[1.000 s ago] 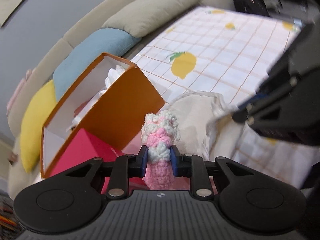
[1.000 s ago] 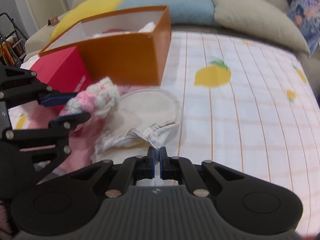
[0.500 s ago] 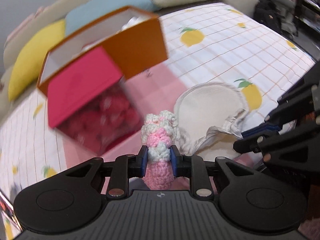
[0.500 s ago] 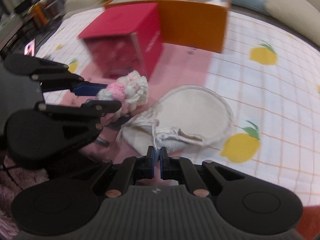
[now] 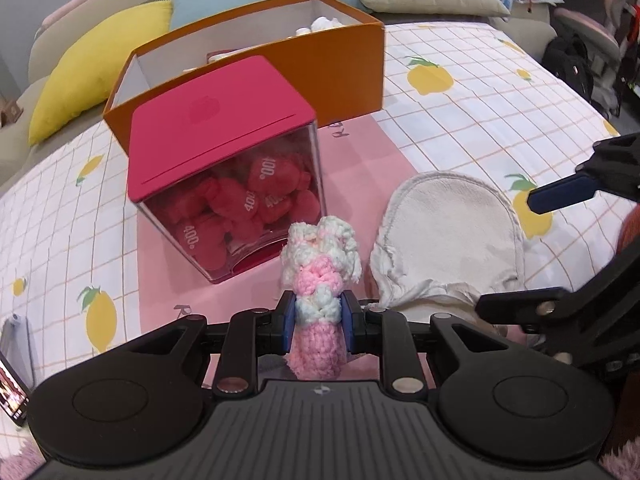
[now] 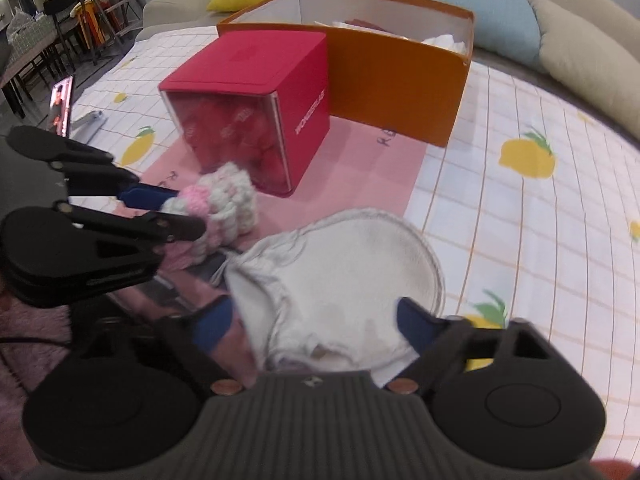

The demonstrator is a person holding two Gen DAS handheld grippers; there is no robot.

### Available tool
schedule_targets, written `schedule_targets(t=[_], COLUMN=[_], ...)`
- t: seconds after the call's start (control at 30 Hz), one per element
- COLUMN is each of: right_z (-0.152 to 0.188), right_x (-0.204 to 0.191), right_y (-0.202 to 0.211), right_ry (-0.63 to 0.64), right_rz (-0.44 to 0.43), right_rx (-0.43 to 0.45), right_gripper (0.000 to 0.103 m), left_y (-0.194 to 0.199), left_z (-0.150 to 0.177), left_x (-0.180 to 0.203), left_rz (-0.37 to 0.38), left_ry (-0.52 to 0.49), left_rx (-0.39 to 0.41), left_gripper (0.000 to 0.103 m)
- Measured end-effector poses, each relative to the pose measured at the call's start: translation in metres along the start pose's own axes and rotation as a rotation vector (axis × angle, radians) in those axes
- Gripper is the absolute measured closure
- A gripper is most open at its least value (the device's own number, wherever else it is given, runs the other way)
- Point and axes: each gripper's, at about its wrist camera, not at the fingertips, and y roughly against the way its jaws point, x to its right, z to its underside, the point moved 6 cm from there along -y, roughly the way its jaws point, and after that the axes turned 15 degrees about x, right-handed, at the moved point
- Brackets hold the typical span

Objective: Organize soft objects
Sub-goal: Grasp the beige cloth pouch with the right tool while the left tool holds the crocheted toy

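Crocheted pink-and-white yarn fills the left gripper [image 5: 318,322]: its two blue pads are clamped on the middle of a knitted soft toy [image 5: 318,276], whose fluffy white top sticks out forward beyond the fingertips while its pink base hangs back toward the gripper body. The toy is held off the lemon-print cloth [image 5: 460,92], in front of a red-lidded clear box [image 5: 224,152] full of red plush pieces.

The right gripper [image 6: 314,326] stands with its jaws spread wide, one blue pad on either side of a cream cloth pouch [image 6: 344,272] that lies flat on the cloth. The pouch's gathered, open end sits between the fingers and close to the gripper body, but whether either pad touches it cannot be told.

Judging by how things lie, the job looks partly done. An open orange box [image 5: 332,68] behind the red one already has a few white and pale soft items inside, and the red box holds its plush. The knitted toy and the pouch are both outside any container, so at least these two remain to be put away; which box each belongs in is not clear from the views.
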Motion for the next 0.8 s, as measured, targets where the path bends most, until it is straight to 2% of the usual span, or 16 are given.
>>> schedule_targets(t=[0.13,0.3,0.4,0.6,0.7,0.77,0.8], right_z=[0.004,0.011,0.017,0.024,0.025,0.023,0.022], right_x=[-0.002,-0.004,0.000,0.013,0.006,0.002,0.000], right_y=[-0.020,-0.043,-0.051,-0.061,-0.063,-0.061,-0.059], right_ry=[0.045,0.059,0.089,-0.006,0.050,0.070,0.077], right_rz=[-0.004,-0.005,0.056,0.042,0.058,0.042,0.037], right_rx=[-0.004,-0.050,-0.077,-0.113,-0.116,-0.096,-0.090], right_gripper=[0.007,0.003,0.003,0.002,0.005,0.017,0.019], left_y=[0.000,-0.003,-0.005,-0.010,-0.011,-0.011,-0.011], left_z=[0.001,0.003,0.004,0.006,0.006,0.006,0.006], left_x=[-0.009,-0.019,-0.021,-0.021,-0.020,-0.018,-0.018], left_rz=[-0.003,-0.012,-0.022,-0.032,-0.034,-0.037,-0.037], left_ry=[0.058,0.102,0.101,0.088,0.071,0.061,0.058], left_rx=[0.005,0.004,0.000,-0.008,-0.010,-0.011,-0.011], left_gripper=[0.077,0.077,0.076,0.075,0.075,0.075,0.075])
